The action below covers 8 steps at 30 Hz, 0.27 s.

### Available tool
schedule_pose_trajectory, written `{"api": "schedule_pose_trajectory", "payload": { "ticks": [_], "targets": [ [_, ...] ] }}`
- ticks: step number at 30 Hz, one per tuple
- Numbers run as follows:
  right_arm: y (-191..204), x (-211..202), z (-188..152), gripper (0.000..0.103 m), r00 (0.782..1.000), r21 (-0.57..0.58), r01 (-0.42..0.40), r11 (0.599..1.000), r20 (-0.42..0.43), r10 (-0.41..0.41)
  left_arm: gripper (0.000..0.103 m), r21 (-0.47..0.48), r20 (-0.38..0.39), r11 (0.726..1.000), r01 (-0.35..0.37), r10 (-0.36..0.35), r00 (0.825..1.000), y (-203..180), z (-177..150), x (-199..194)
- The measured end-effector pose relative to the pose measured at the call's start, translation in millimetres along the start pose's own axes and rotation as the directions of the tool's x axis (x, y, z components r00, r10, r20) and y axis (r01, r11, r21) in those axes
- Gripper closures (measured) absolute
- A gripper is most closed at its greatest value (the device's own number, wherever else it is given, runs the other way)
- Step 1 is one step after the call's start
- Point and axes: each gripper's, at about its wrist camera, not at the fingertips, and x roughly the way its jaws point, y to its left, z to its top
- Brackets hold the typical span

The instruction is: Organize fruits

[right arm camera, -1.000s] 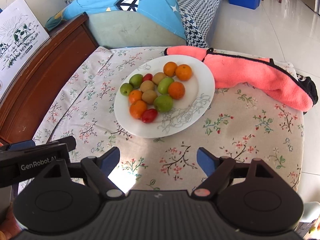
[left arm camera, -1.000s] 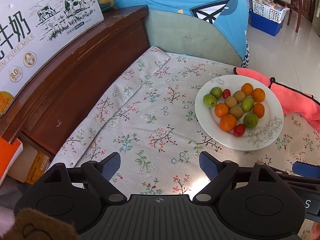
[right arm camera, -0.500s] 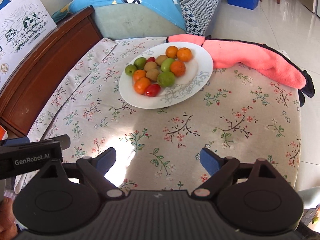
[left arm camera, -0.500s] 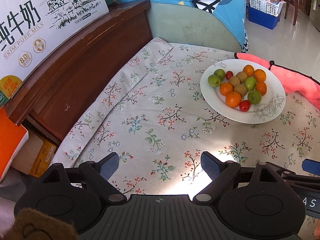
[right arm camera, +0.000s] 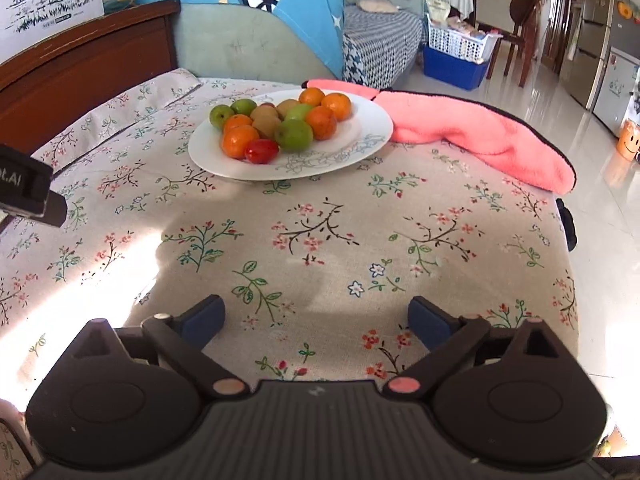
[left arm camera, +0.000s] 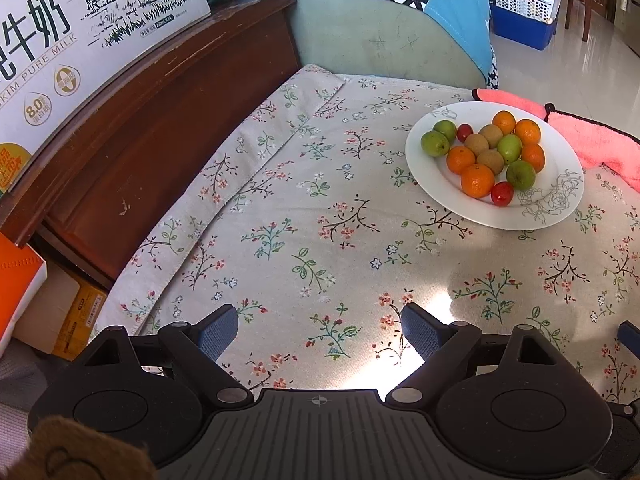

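Both grippers hover over a table with their jaws spread wide and nothing between them. From its own camera, the left gripper (left arm camera: pixel 320 326) shows two blue-padded fingers over bare flowered tablecloth (left arm camera: pixel 280 208); the right gripper (right arm camera: pixel 316 316), whose jaws have just been opening, also has only cloth under its fingers, and a patch of bright sunlight falls on the cloth beside it.

Farther out, well apart from both grippers, a white plate (right arm camera: pixel 356 136) with a line-drawn flower on its rim sits on the cloth. The fruit is piled on it, touching: several oranges (right arm camera: pixel 240 141), green round fruits (right arm camera: pixel 294 134), brownish round fruits (right arm camera: pixel 267 122) and small red fruits (right arm camera: pixel 261 150) at the near edge of the pile.

Just behind and to the right of the plate, a pink plush cloth (right arm camera: pixel 480 136) lies across the table, touching the plate's rim. A dark wooden board (left arm camera: pixel 160 120) borders the table on the left, with a milk carton box (left arm camera: pixel 80 32) on top of it.
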Motion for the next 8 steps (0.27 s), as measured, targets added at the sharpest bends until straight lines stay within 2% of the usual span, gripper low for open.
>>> {"api": "schedule_pose_trajectory", "payload": {
  "ticks": [5,8],
  "targets": [
    [7.3,3.0,-10.0,0.001,0.994,0.004,0.008,1.000,0.113,-0.008,0.013,-0.002,0.010,1.000,0.008,-0.008,1.000,1.2,-1.0,1.4],
    [10.2,4.4,-10.4,0.001,0.990,0.014,0.016,1.000,0.138,-0.018,0.013,-0.002,0.001,1.000,0.013,-0.013,1.000,1.1,-1.2,4.4]
  ]
}}
